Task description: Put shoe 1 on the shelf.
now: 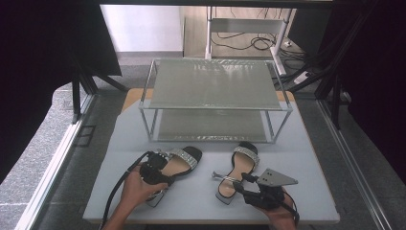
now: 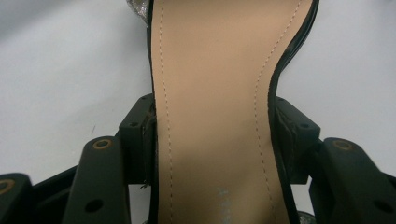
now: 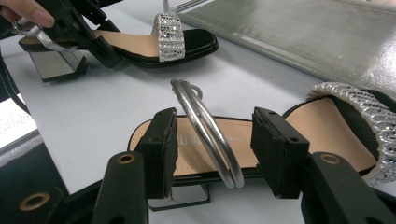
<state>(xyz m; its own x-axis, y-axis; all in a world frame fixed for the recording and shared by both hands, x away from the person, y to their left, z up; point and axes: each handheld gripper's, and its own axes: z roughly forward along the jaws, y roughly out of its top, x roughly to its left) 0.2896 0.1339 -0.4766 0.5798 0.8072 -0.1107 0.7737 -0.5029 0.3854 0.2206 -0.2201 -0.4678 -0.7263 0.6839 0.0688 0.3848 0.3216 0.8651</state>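
Note:
Two black sandals with tan insoles and glittery silver toe bands lie on the grey table in front of a shoe rack. My left gripper [image 1: 155,166] is shut across the waist of the left sandal [image 1: 186,158]; its pads [image 2: 142,140] press both edges of the insole [image 2: 210,93]. My right gripper [image 1: 245,180] is open at the heel end of the right sandal [image 1: 242,161]. The sandal's silver ankle strap [image 3: 208,130] stands between its fingers [image 3: 161,149] with a gap on each side. The left sandal [image 3: 159,39] and left gripper [image 3: 79,28] show beyond.
A two-shelf metal rack [image 1: 215,108] stands at the back of the table [image 1: 306,158], both shelves bare; its lower shelf [image 3: 303,37] lies just beyond the sandals. Table edges drop off left and right. Cables lie on the floor behind.

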